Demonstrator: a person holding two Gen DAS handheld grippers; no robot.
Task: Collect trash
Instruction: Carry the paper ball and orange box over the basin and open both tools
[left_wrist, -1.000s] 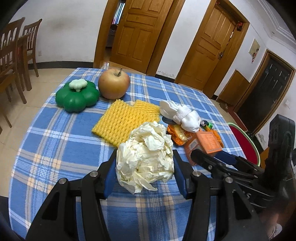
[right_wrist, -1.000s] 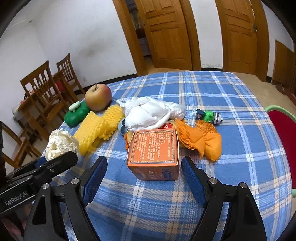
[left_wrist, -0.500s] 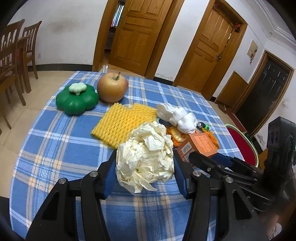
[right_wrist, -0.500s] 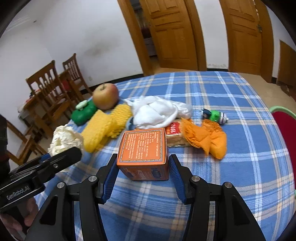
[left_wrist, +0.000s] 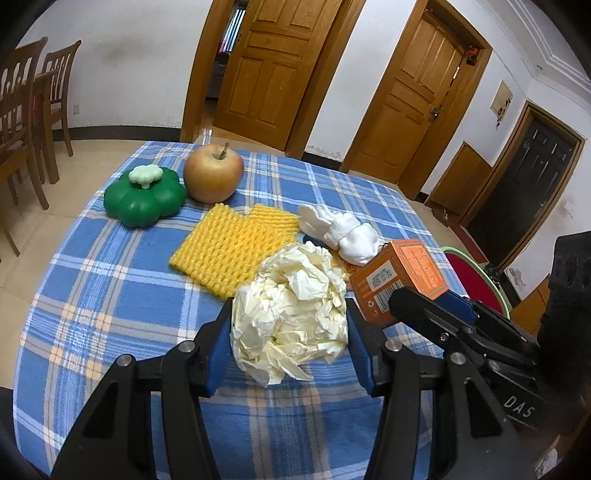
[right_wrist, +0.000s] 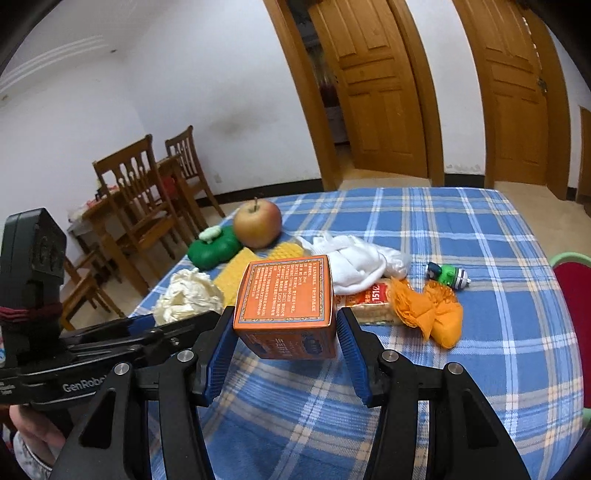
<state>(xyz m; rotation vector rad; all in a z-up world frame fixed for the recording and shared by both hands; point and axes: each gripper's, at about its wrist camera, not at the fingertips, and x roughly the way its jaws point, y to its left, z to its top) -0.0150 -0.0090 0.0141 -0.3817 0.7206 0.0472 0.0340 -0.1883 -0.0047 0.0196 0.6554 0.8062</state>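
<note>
- We had the left gripper (left_wrist: 289, 334) clamping the paper wad (left_wrist: 291, 310), the right gripper (right_wrist: 283, 334) clamping the orange box (right_wrist: 286, 299), lifted off the desk (right_wrist: 480, 240).
- Orange wrapper (right_wrist: 428, 312) and yellow foam net (left_wrist: 232, 247) were left; no bin seen.

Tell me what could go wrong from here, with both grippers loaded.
1. The right gripper grips the orange box only near its bottom edge, and the box is tilted; it may twist out.
2. The left gripper holds crumpled paper; loose folds could let it slip.
3. The grippers are close together and might bump.
</note>
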